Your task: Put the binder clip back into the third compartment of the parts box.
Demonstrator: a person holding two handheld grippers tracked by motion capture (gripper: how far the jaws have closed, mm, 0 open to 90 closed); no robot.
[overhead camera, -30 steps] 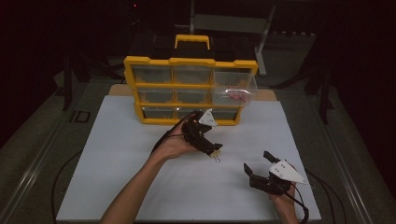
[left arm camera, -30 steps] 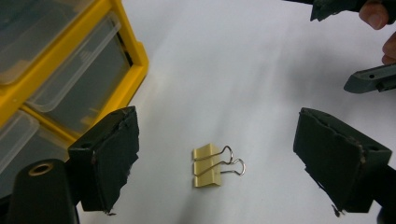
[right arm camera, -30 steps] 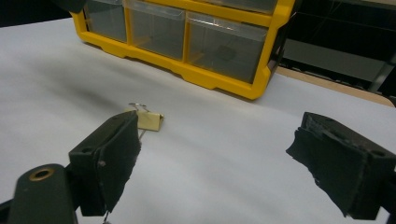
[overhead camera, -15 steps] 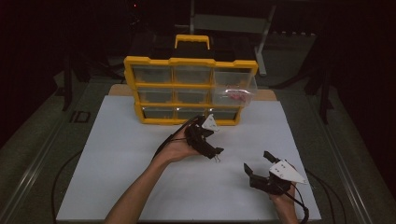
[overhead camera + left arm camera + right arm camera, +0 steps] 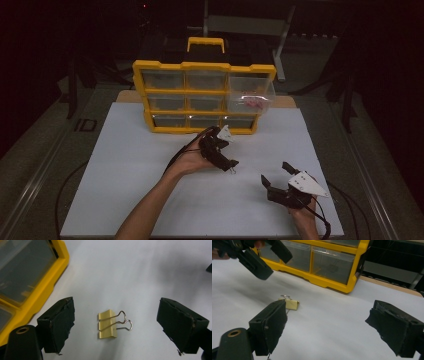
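The white table top (image 5: 150,165) lies bare all around the small yellow clip (image 5: 108,323), so a gripper can come at it from any side. The big yellow drawer box (image 5: 202,97) stands like a wall at the back. One clear drawer (image 5: 250,92) sticks out at its right.

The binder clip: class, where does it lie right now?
The binder clip lies on the white table sheet, below the left hand-held gripper, just in front of the yellow drawer organiser.

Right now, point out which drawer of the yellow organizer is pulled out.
The right-hand drawer of the middle row of the yellow organizer: it juts forward with pinkish bits inside, while the other drawers sit flush.
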